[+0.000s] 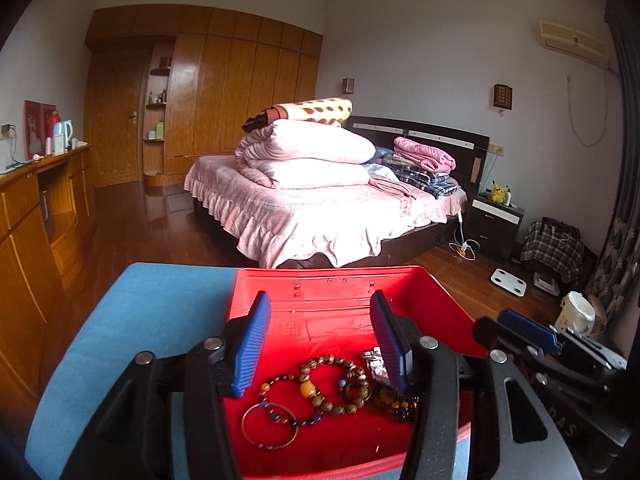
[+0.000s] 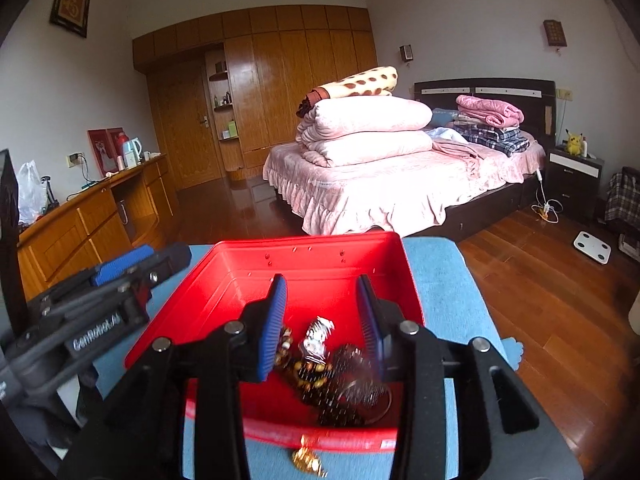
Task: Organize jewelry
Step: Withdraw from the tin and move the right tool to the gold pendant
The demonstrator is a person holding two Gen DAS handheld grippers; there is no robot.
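Ahead of you: a bed (image 1: 320, 216) with stacked pink quilts (image 1: 308, 156) and a spotted blanket (image 1: 316, 110) on top. Behind it, a wooden wardrobe (image 1: 240, 88). To your left, a desk (image 2: 100, 208) carrying a kettle (image 2: 134, 150). Right of the bed, a nightstand (image 1: 496, 220) with a yellow plush (image 1: 500, 191); a scale (image 2: 592, 246) lies on the floor.

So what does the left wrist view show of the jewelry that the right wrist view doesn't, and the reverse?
Only the left wrist view: a thin metal bangle and a beaded bracelet with an amber bead, lying sharp and separate on the tray floor.

Only the right wrist view: a gold piece lying outside the tray on the blue cloth, near the front rim.

Both: the red tray, a silver piece, and both sets of jaws open above the pile.
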